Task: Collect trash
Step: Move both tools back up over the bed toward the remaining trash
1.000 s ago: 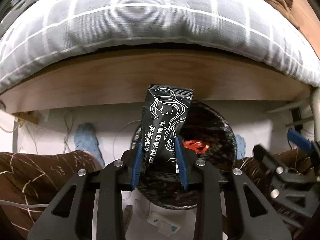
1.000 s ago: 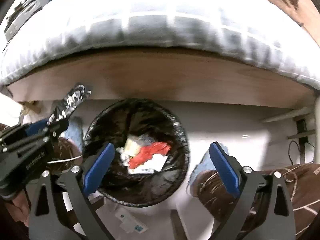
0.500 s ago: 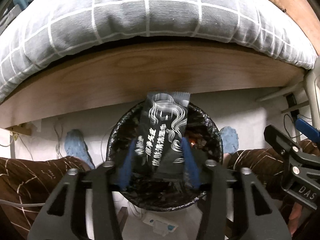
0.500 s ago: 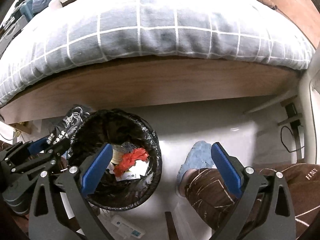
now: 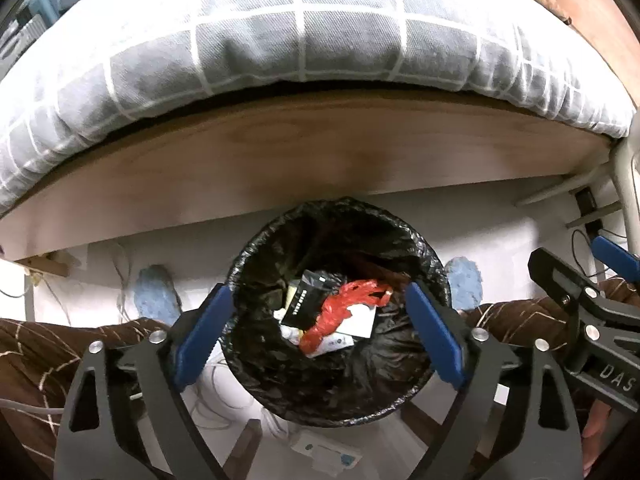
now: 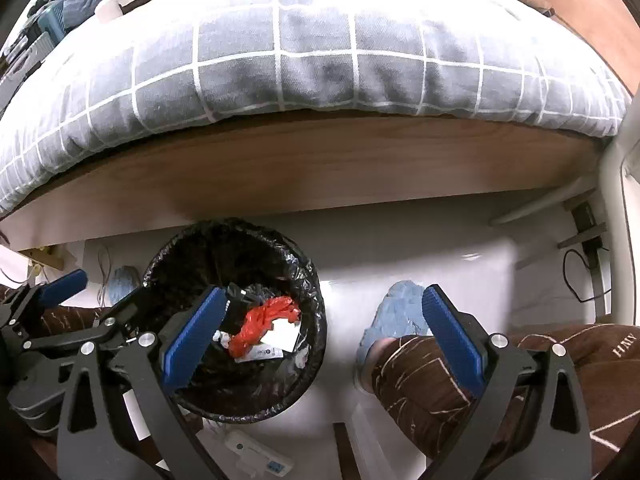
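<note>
A round bin lined with a black bag (image 5: 256, 264) (image 6: 308, 264) stands on the pale floor below a wooden bed edge. Inside lie a black sachet (image 5: 306, 300), red plastic (image 5: 344, 308) (image 6: 264, 320) and white paper scraps (image 5: 362, 320). My left gripper (image 5: 320, 332) hangs straight over the bin, its jaws opening wide, with nothing between the blue pads. My right gripper (image 6: 324, 340) is open and empty, over the bin's right rim and the floor. The left gripper (image 6: 60, 304) shows at the left of the right wrist view.
A bed with a grey checked quilt (image 5: 304, 40) and wooden side board (image 5: 320, 152) runs across the top. A person's brown-trousered legs (image 6: 460, 368) and blue slippers (image 5: 154, 296) (image 6: 396, 312) flank the bin. Cables (image 5: 120, 264), a white packet (image 5: 324, 452) and a metal frame (image 6: 612, 208) lie nearby.
The left gripper let go of the black sachet, which dropped into the bin, and its jaws spread wide. Both grippers shifted so the bin sits more centred under the left one.
</note>
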Demonstrator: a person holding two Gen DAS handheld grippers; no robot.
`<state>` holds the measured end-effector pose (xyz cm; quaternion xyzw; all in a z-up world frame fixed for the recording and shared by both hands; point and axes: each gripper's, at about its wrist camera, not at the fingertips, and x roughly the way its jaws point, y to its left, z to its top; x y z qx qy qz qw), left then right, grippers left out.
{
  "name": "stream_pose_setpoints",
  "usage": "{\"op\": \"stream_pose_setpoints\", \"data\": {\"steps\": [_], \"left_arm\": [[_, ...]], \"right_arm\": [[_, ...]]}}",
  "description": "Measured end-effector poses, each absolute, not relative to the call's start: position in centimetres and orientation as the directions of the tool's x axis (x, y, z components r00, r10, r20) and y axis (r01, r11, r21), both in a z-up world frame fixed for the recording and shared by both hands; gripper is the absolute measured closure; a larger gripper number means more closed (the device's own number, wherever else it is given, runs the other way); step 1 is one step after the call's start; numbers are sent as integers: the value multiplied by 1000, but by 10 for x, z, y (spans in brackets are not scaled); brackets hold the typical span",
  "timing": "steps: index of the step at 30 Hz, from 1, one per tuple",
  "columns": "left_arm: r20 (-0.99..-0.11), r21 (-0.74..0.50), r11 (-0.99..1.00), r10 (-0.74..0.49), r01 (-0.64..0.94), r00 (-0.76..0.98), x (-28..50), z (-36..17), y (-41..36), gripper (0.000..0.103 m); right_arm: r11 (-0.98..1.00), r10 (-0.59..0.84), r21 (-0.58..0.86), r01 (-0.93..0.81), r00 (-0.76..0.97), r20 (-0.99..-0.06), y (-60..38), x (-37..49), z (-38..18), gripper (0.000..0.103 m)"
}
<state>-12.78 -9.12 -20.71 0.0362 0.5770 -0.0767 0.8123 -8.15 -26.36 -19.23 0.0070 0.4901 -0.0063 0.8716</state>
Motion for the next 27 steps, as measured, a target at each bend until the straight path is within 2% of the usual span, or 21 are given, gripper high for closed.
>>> {"op": "stream_pose_setpoints", "data": {"steps": [3,27], "left_arm": [[-937,-15,988,-68,154,343,-128,-200,-86,6],[-854,-5,997,-45,79,519,-142,-89,-42,6]], "right_arm": [[1000,-3,4,12,539,-842,-261,-83,-184,8],[998,34,-11,-59,710,-704,-249,-113,-78,8]]}}
